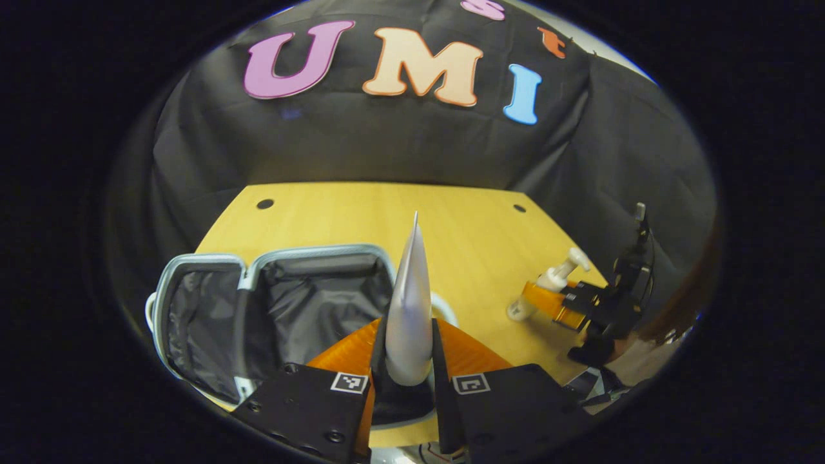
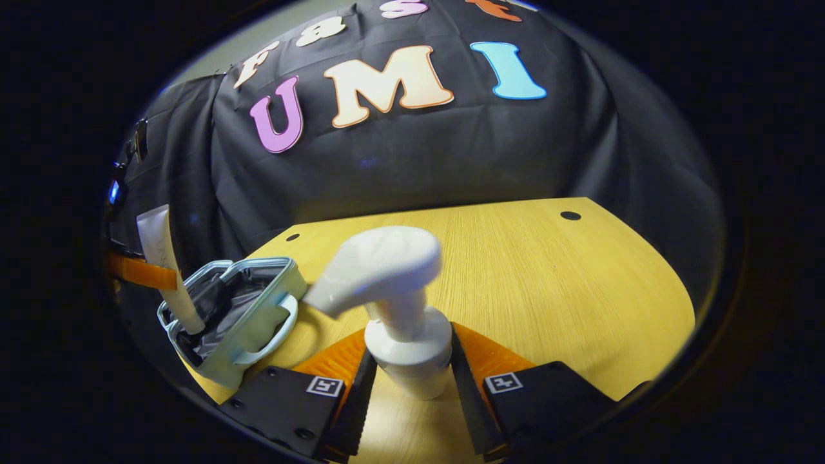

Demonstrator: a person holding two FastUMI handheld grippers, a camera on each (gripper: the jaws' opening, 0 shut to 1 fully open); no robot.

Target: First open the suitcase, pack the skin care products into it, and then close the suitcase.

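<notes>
While the suitcase (image 1: 277, 309) lies open on the tabletop (image 2: 515, 270), the left claw (image 1: 409, 361) grips a tube (image 1: 410, 309) over it, the right claw (image 2: 409, 374) a pump bottle (image 2: 399, 303) beside it; packing and closing remain.

Small pale-blue suitcase (image 1: 271, 309) lying open on the bench, dark lining showing, handle facing outward, white squeeze tube (image 1: 408, 309) upright above it, crimped end up, white pump bottle (image 2: 403, 309) upright, nozzle pointing toward the suitcase
</notes>
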